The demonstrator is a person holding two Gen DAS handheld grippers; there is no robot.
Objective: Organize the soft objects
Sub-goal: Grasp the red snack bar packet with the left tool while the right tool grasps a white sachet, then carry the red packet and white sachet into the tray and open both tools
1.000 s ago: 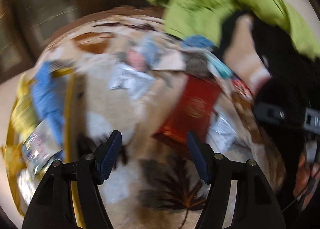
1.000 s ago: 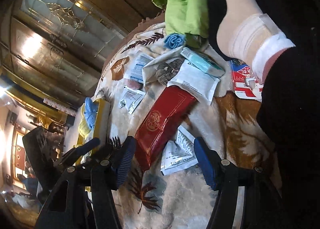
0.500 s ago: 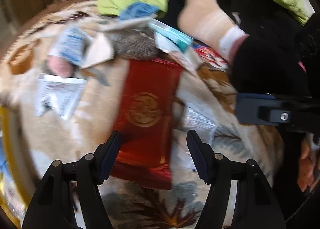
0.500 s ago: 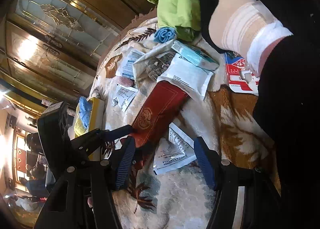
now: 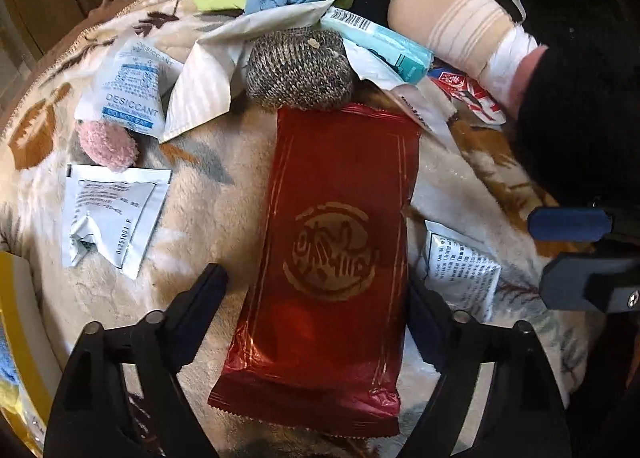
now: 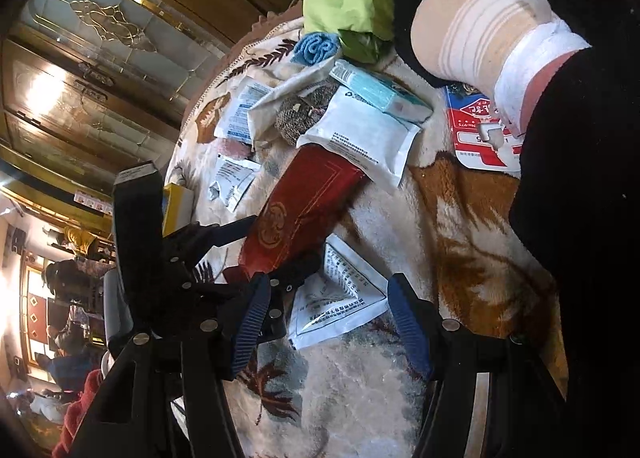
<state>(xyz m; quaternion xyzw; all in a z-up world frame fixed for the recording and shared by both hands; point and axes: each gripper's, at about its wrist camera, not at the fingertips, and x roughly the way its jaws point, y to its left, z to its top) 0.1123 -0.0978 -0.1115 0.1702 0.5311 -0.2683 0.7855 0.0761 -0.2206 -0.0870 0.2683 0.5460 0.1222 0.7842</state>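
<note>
Left wrist view: the left hand-held gripper (image 5: 316,298) is spread, straddling the red packet (image 5: 332,258) on the leaf-patterned blanket (image 5: 208,193); a pink fuzzy ball (image 5: 108,147) lies far left. Right wrist view alone shows the right hand-held gripper (image 6: 326,314) spread above a white sachet (image 6: 340,298).

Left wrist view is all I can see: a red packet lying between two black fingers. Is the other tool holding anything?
Observer: No. The right gripper is open and hangs over a white printed sachet that lies on the blanket.
Operator: What is at the packet's far end?
Observer: From the right wrist view, a large white pouch overlaps the far end of the red packet.
Operator: And past the blanket?
Observer: A wooden door with gilt-patterned glass.
</note>
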